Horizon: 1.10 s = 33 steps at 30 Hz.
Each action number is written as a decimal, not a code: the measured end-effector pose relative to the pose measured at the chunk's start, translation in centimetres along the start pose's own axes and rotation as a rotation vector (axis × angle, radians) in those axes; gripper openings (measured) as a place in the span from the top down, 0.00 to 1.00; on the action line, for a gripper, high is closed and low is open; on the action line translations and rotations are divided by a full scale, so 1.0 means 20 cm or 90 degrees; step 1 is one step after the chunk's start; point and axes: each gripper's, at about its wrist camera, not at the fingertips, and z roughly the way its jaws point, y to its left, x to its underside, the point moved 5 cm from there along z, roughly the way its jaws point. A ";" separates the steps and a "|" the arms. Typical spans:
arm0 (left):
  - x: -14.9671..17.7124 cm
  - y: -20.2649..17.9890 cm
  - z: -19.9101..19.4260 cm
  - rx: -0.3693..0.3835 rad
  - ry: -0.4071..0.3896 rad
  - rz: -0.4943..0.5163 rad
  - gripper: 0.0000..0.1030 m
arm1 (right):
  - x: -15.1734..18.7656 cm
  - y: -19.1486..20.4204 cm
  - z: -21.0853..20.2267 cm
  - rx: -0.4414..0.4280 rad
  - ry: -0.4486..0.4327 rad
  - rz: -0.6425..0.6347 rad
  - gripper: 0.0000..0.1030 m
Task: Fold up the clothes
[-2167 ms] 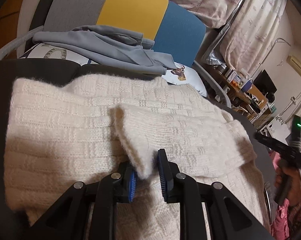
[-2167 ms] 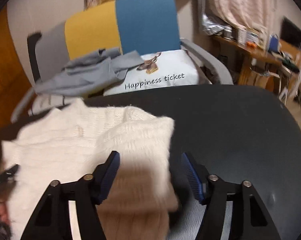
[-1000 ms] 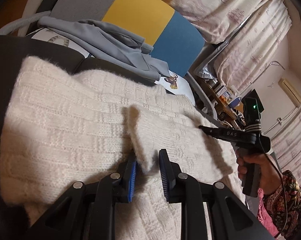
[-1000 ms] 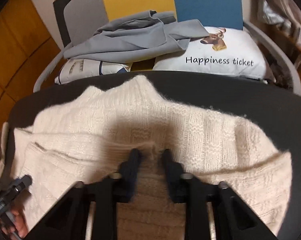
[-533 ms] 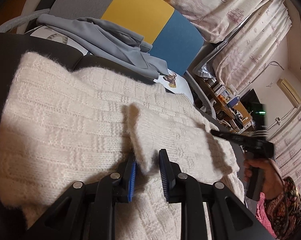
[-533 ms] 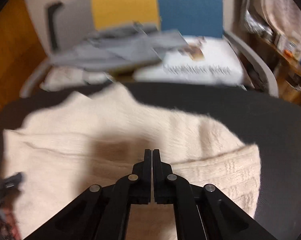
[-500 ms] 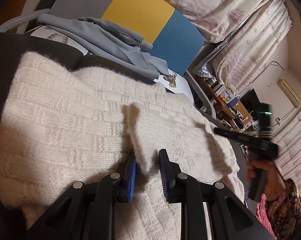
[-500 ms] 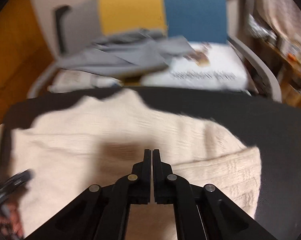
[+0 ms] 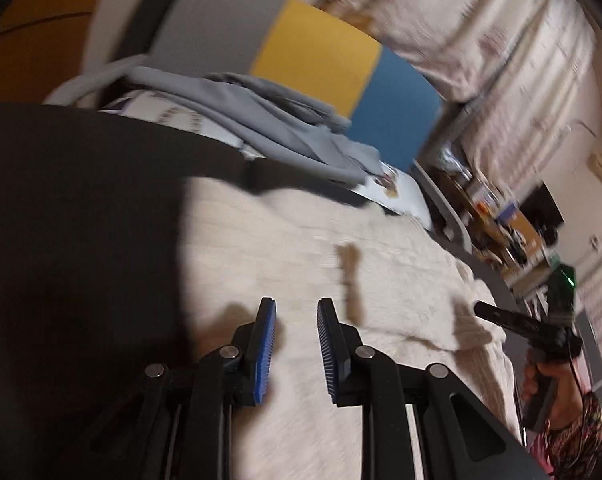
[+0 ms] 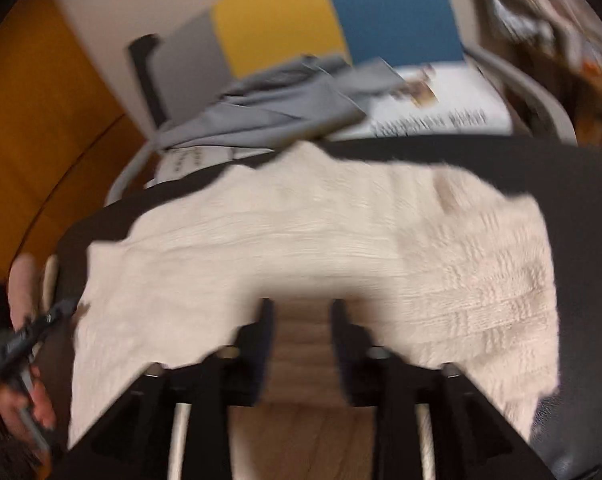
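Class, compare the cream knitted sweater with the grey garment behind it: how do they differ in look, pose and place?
The cream knitted sweater is fuzzy and thick; the grey garment looks smooth and thin. The sweater lies spread fairly flat on the dark table; the grey garment sits crumpled on the grey, yellow and blue chair. The sweater lies under both open grippers; the grey garment lies beyond them. Neither is gripped.

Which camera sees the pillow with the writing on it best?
The right wrist view: the white pillow on the chair shows its blurry black writing and a small picture. The left wrist view catches only a corner of it beyond the grey clothes, with no writing visible.
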 end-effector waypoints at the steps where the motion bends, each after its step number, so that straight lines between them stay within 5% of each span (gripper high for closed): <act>1: 0.03 0.01 -0.02 0.001 0.004 -0.001 0.80 | 0.01 0.02 0.01 0.007 0.002 -0.011 0.59; 4: 0.19 -0.08 0.00 -0.009 0.039 0.058 0.80 | 0.06 0.07 0.05 0.026 0.010 -0.044 0.60; 8: 0.27 -0.07 0.06 -0.108 0.050 0.147 0.76 | 0.12 0.13 0.09 0.051 0.019 -0.086 0.61; 10: 0.26 -0.03 0.06 -0.115 0.057 0.154 0.76 | 0.12 0.14 0.01 0.039 0.013 -0.079 0.61; 15: 0.24 0.04 -0.04 -0.066 0.079 0.098 0.79 | 0.21 0.15 -0.18 0.072 0.024 -0.102 0.61; 20: 0.36 -0.19 -0.19 0.048 0.054 0.123 0.80 | 0.48 0.05 -0.33 0.125 0.062 -0.092 0.61; 24: 0.53 -0.31 -0.07 -0.039 0.088 0.245 0.80 | 0.64 -0.01 -0.36 0.149 0.078 -0.094 0.61; 29: 0.53 -0.28 -0.06 -0.097 0.060 0.325 0.77 | 0.63 -0.02 -0.31 0.156 0.051 -0.092 0.59; 33: 0.46 -0.20 -0.04 -0.086 0.071 0.297 0.77 | 0.55 -0.03 -0.23 0.136 0.028 -0.067 0.54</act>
